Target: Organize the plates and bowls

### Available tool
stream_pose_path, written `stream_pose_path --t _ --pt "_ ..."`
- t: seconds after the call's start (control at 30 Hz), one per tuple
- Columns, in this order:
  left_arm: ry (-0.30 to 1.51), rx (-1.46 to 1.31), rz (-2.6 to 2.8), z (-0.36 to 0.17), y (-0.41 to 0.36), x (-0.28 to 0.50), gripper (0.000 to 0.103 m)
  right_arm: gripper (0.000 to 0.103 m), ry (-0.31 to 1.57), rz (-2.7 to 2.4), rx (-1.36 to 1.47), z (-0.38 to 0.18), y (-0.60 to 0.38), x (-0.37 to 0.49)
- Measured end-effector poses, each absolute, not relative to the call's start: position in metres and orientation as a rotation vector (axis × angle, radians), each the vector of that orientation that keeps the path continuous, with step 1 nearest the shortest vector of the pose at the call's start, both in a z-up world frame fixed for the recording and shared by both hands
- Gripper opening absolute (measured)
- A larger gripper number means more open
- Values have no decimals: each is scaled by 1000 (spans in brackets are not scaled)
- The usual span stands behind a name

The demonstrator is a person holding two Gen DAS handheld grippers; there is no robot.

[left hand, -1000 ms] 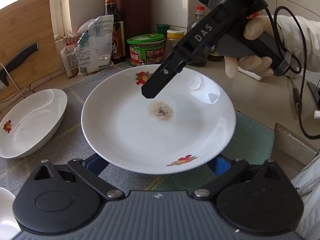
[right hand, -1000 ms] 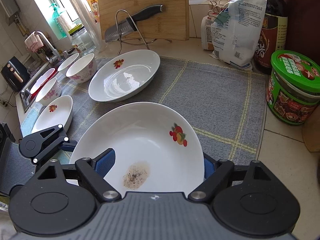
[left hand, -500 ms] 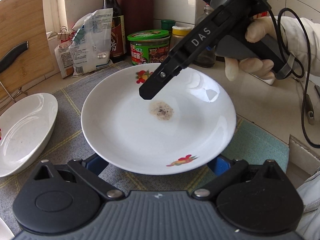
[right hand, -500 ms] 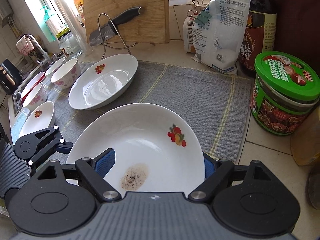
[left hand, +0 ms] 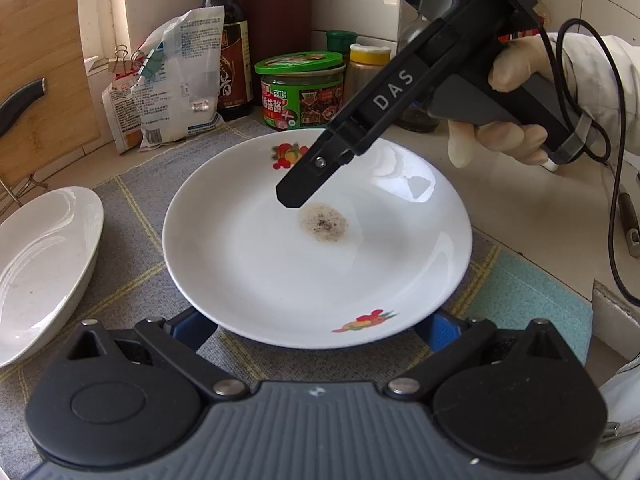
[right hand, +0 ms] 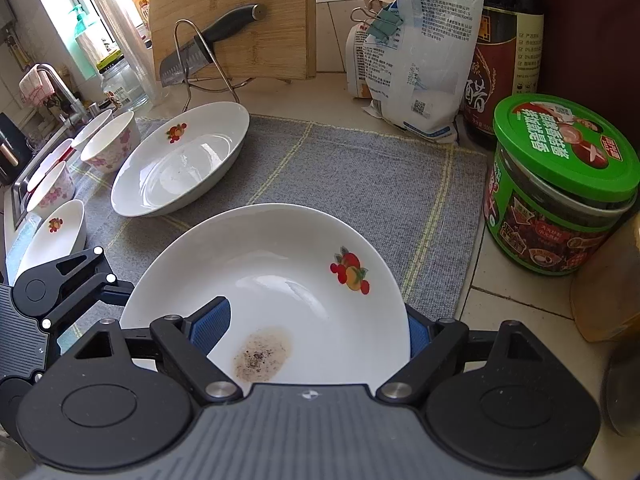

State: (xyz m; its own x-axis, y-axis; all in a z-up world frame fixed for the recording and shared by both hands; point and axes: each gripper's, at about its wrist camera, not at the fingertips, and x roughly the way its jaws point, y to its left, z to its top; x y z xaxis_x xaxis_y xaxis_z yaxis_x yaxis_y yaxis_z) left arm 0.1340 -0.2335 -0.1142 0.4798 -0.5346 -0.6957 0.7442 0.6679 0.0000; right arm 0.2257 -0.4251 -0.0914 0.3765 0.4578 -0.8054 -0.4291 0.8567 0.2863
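1. Left wrist view:
   - Plate (left hand: 312, 280), white with fruit prints and a brown peppery stain (left hand: 323, 222) at its middle, sits over the grey mat (left hand: 132, 216), right of centre.
   - Its near rim lies across the left gripper (left hand: 314, 326). Both blue pads (left hand: 438, 330) are half hidden beneath that rim, so I cannot tell whether they clamp it or only bracket it.
   - From the far right a gloved hand (left hand: 504, 136) holds the right gripper (left hand: 316, 172), one finger poised above the stain and seemingly clear of the glaze.
2. Right wrist view:
   - The plate (right hand: 280, 272) fills the near middle.
   - The right gripper (right hand: 314, 330) stands about half-wide astride the rim, one pad over the inner face and one behind the edge. No squeeze shows.
   - The left gripper (right hand: 108, 284) reaches the plate's left rim.
   - A deep dish (right hand: 180, 168) lies far left on the mat, with small bowls (right hand: 110, 146) beyond it and a green-lidded jar (right hand: 560, 184) at right.
3. Judgement:
   - The step in hand is placing this plate.
   - Next comes a level carry to a matching dish, then a gentle release, since a tilt could slide it free
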Motion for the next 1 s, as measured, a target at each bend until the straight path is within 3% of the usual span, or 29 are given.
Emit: stream_pose_path --t 0.43,0.63,1.0 --pt "728 316 -800 -117 -242 140 102 91 1035 529 38 -98 -432 229" --pt "720 319 -801 -118 -243 139 102 102 1031 539 45 -98 -429 228" --pt "731 274 -751 -107 -220 126 102 103 963 479 -18 -77 -423 218"
